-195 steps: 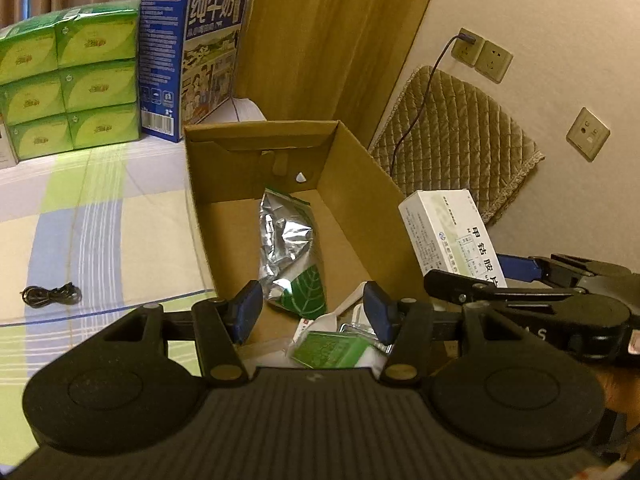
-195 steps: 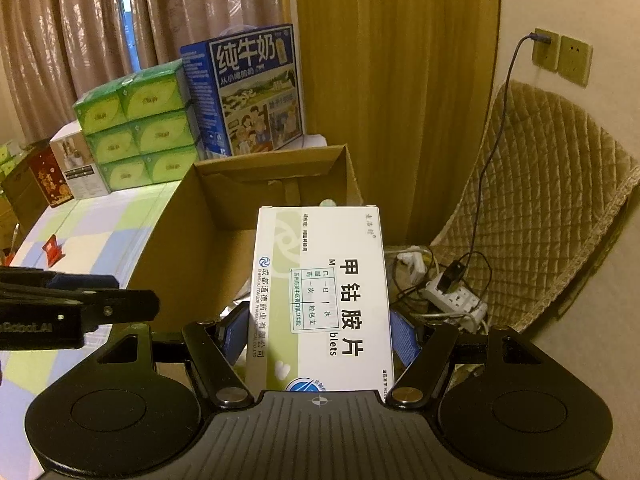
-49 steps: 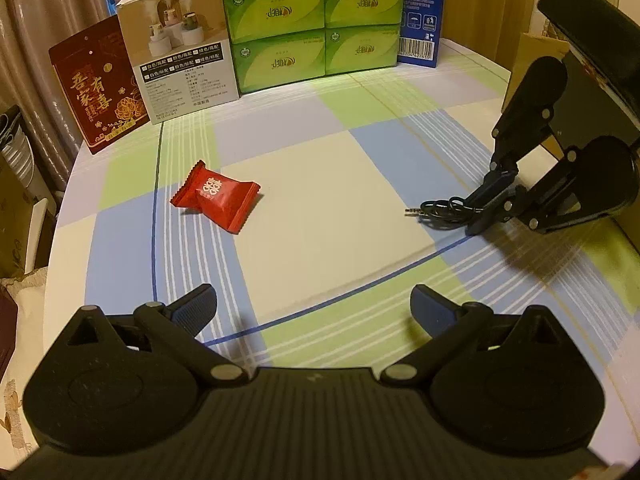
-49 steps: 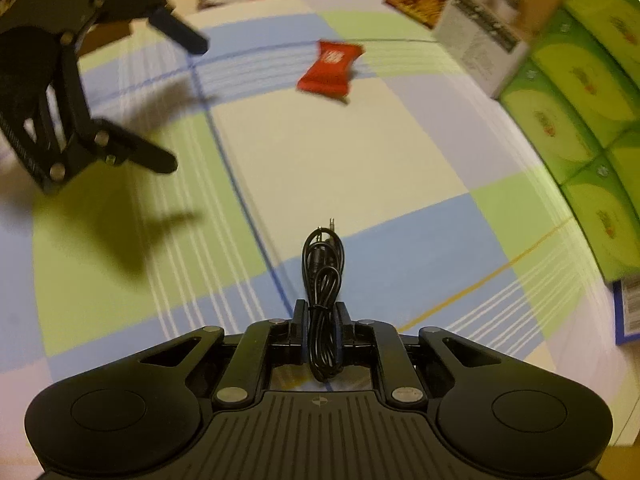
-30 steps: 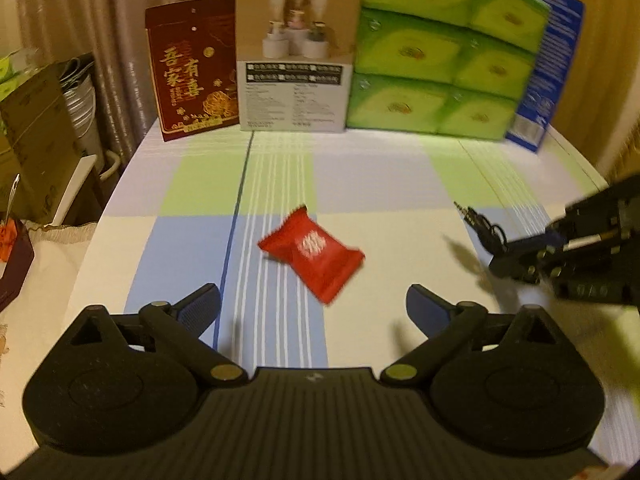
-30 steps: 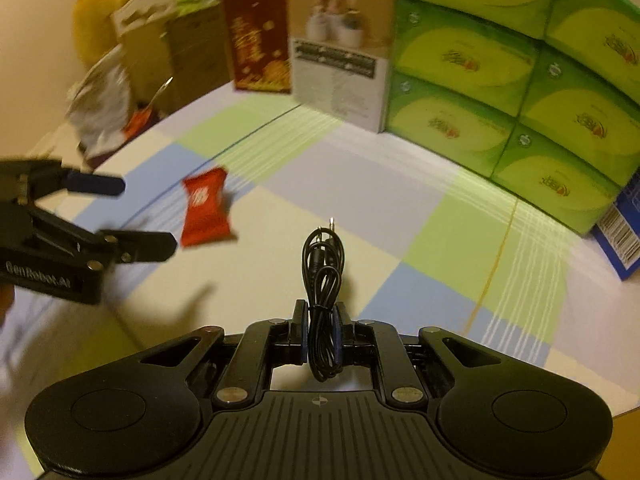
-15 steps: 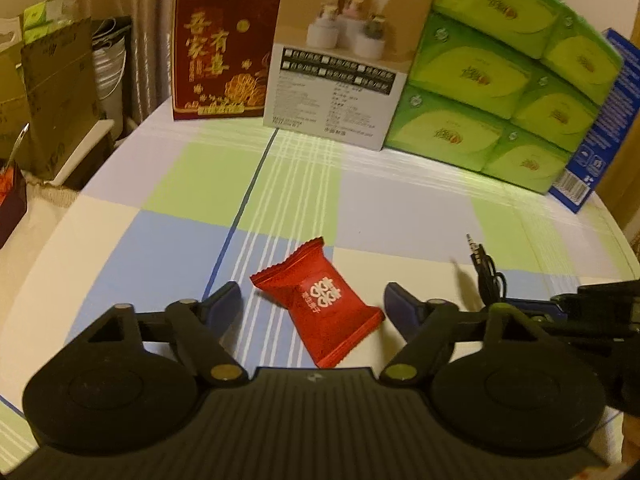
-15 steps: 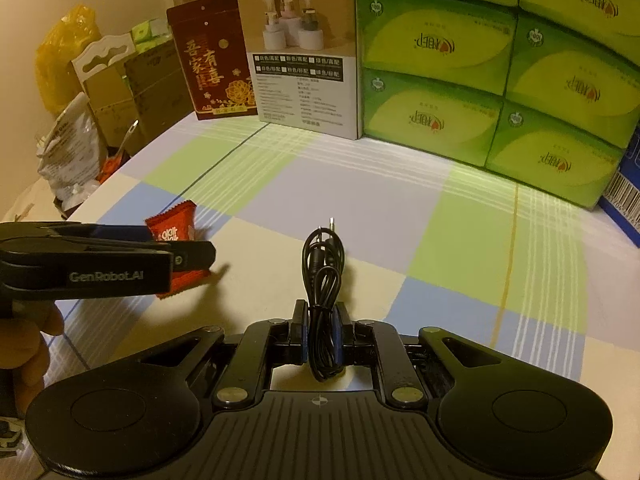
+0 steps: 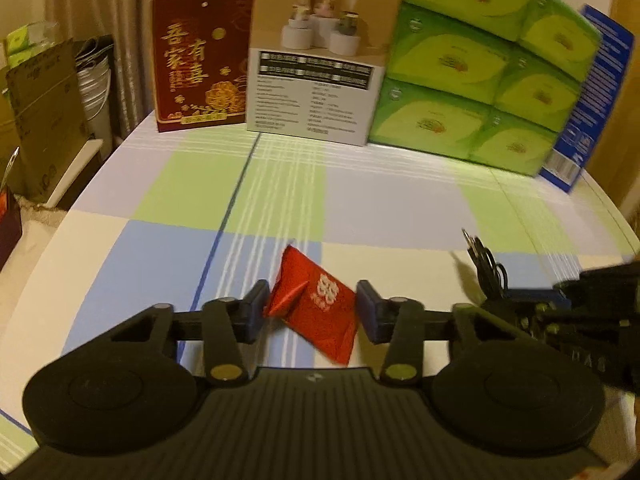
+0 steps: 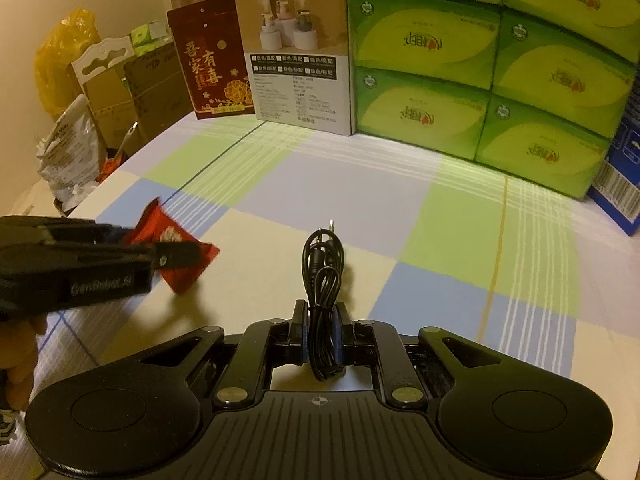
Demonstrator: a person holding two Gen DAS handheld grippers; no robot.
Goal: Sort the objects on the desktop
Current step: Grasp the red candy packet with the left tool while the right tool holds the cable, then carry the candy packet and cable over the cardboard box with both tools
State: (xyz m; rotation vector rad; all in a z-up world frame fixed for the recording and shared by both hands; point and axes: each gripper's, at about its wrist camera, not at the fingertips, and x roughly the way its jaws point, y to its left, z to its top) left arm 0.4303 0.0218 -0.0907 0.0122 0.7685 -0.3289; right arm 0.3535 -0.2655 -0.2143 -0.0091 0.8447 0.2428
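Left tool: my left tool (image 9: 310,306) has just been closing its jaws on the red candy packet (image 9: 316,304); both blue pads (image 9: 256,310) now press its sides.
Candy packet: pinched crosswise between my left pads, one twisted end pointing away from me, the other hanging toward me; in the right wrist view it (image 10: 176,248) pokes out past the tool's tip, over the table near its left edge. Whether it touches the cloth I cannot tell.
Right tool: my right tool (image 10: 322,336) is closed tight on the coiled black cable (image 10: 322,276).
Cable: its loop stands up out of my right pads, plug ends pointing forward, clear of the table.
Table: checked cloth (image 10: 360,200) in green, blue, lilac and cream.
Back row: dark red gift bag (image 9: 198,54), beige product box (image 9: 320,56), stacked green tissue packs (image 9: 476,72) and a blue carton (image 9: 592,96), all standing side by side along the far edge.
Hand: my fingers (image 10: 20,360) show beneath the left tool.
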